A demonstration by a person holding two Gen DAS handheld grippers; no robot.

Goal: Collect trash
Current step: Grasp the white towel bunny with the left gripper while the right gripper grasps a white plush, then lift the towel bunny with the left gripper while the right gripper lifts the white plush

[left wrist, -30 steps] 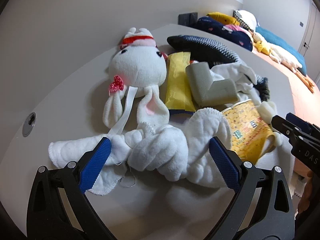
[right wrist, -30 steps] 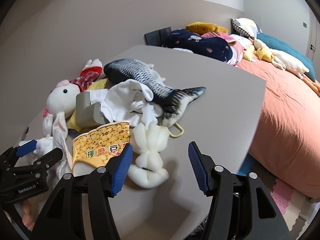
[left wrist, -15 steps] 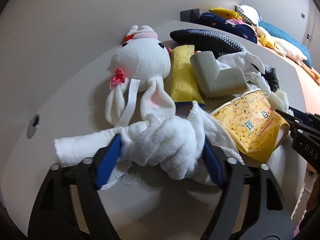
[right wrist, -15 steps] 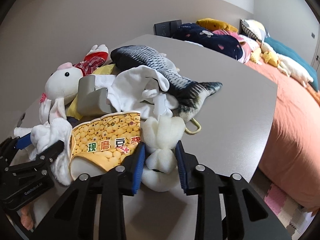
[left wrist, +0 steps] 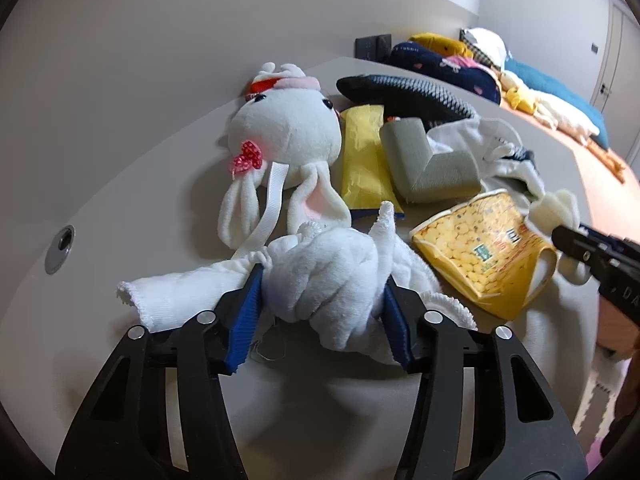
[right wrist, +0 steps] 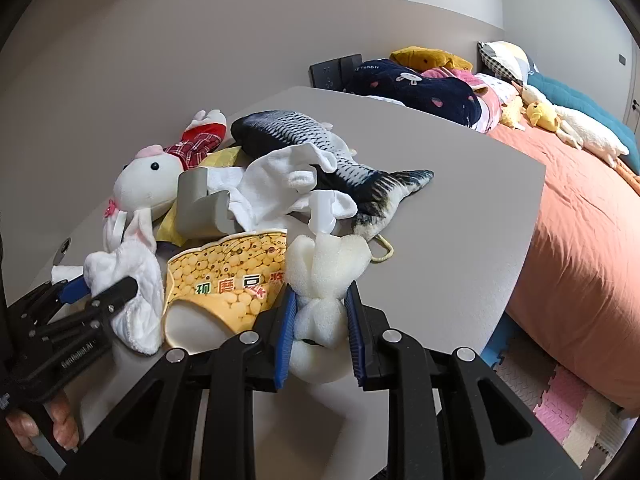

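Observation:
My left gripper (left wrist: pixel 322 312) is shut on a crumpled white cloth (left wrist: pixel 332 276) at the near left of the grey table (left wrist: pixel 140 184); the cloth also shows in the right wrist view (right wrist: pixel 128 280). My right gripper (right wrist: pixel 320 320) is shut on a cream foam sponge (right wrist: pixel 326 268), pinched at its middle. Between them lies a yellow soybean snack bag (right wrist: pixel 228 284), which also shows in the left wrist view (left wrist: pixel 484 248). A plain yellow packet (left wrist: pixel 362 160) and a grey foam corner piece (left wrist: pixel 428 160) lie behind it.
A white plush rabbit (left wrist: pixel 284 136), a plush fish (right wrist: pixel 320 144) and a white garment (right wrist: pixel 280 184) crowd the table's left and middle. A round hole (left wrist: pixel 60 242) sits at the far left. An orange bed (right wrist: pixel 580 220) with pillows lies to the right, foam mats (right wrist: pixel 560 412) below.
Both grippers closed: the left on the white cloth, the right on the foam sponge. Both moved forward into the pile.

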